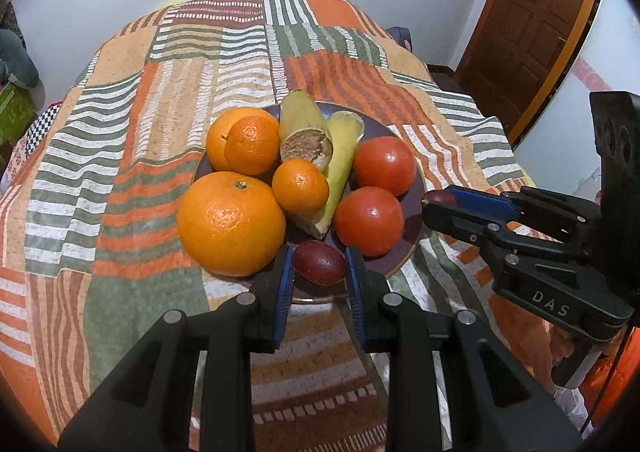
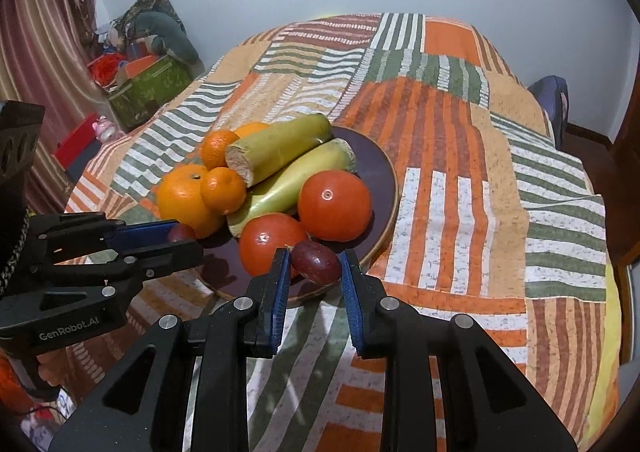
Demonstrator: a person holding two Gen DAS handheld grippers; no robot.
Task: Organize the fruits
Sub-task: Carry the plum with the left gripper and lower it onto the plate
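Note:
A dark purple plate point(image 1: 384, 124) point(image 2: 376, 168) on the patchwork quilt holds two big oranges point(image 1: 230, 222), two tangerines point(image 1: 300, 184), two tomatoes point(image 1: 370, 220) point(image 2: 334, 204) and two long green-yellow fruits with cut ends point(image 1: 340, 160). My left gripper point(image 1: 318, 256) point(image 2: 186, 238) is at the plate's near edge, shut on a small dark red fruit point(image 1: 320, 264) point(image 2: 180, 232). My right gripper point(image 2: 314, 258) point(image 1: 438, 202) is at the plate's right edge, shut on a second small dark red fruit point(image 2: 316, 262) point(image 1: 440, 196). Both held fruits hang just over the rim.
The striped orange, green and white quilt point(image 1: 160, 112) covers the whole surface and drops away at its edges. A wooden door point(image 1: 532, 12) stands at the back right. A green box of clutter point(image 2: 148, 84) and a striped curtain point(image 2: 44, 32) are at the left.

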